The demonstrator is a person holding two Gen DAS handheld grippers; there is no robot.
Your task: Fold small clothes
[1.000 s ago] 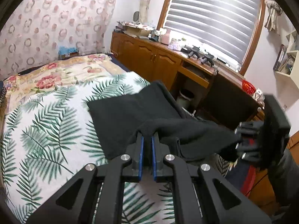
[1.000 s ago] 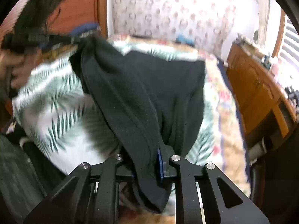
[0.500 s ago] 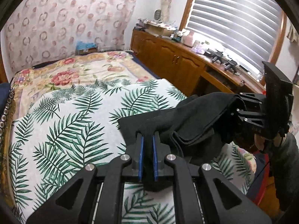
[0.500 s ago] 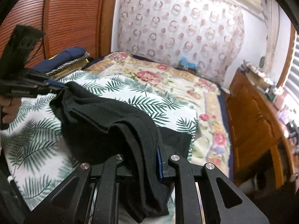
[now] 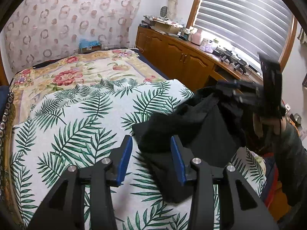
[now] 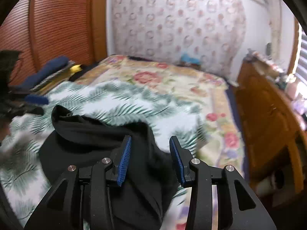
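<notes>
Both tools are spread wide, holding nothing: the left tool (image 5: pixel 151 149) and the right tool (image 6: pixel 150 149) each hang over the black garment (image 5: pixel 191 126), which sits bunched in a heap on the palm-leaf bedspread (image 5: pixel 76 126), at about 3 o'clock from the left tool. Looks like a between-folds moment; next I'd pick an edge and re-grip to flatten it. Wooden cabinets (image 5: pixel 182 57) run along the window side at 1 o'clock.
</notes>
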